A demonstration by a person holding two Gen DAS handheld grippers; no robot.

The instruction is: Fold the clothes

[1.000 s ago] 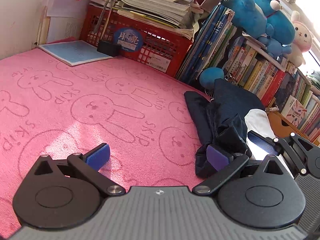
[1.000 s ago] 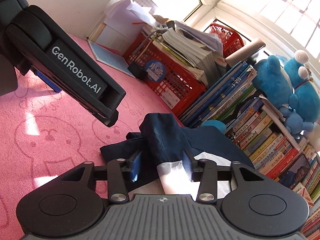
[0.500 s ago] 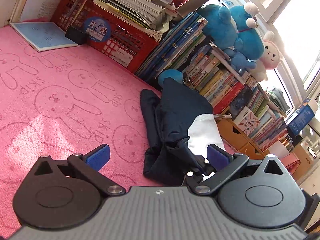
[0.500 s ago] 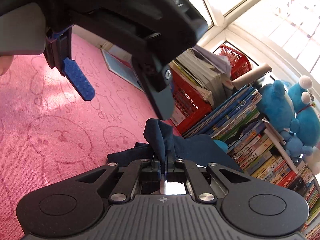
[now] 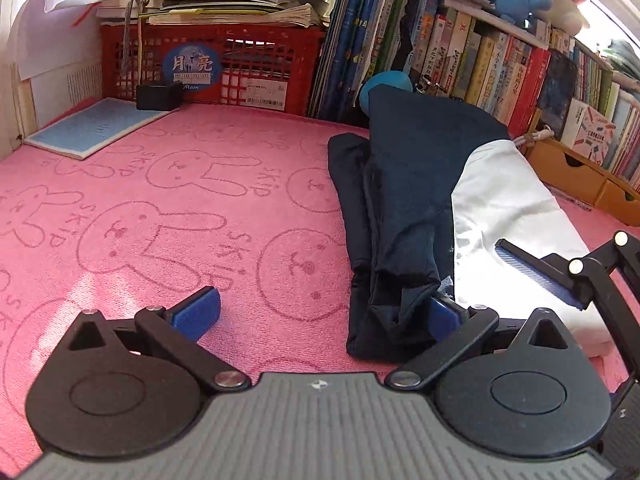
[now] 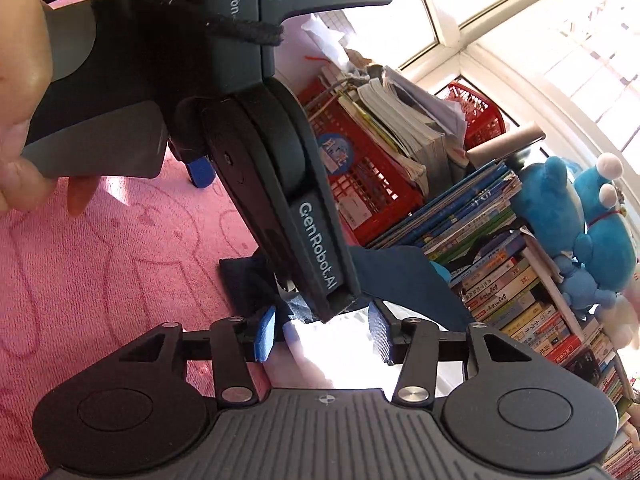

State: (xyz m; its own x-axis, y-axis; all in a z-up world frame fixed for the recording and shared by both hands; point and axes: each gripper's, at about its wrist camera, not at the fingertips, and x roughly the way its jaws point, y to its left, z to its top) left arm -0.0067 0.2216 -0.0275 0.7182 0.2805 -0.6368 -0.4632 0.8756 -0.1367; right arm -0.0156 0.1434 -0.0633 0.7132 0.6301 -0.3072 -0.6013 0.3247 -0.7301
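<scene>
Since the earlier frame, the right gripper (image 6: 322,334) has released the navy-and-white garment (image 5: 404,216); its jaws are opening, cloth below them, unpinched. Left gripper (image 5: 320,316) stands wide, empty, its right pad against the near hem at 6 o'clock. Garment lies bunched on the pink blanket (image 5: 160,216): soft, light, limp; grip at a corner. At 12 o'clock, red crate (image 5: 248,64) and books (image 5: 480,52) crowd the spreading room.

Garment (image 5: 404,208) on mat (image 5: 168,208), crate (image 5: 216,64) behind at left, books (image 5: 472,52) behind garment
</scene>
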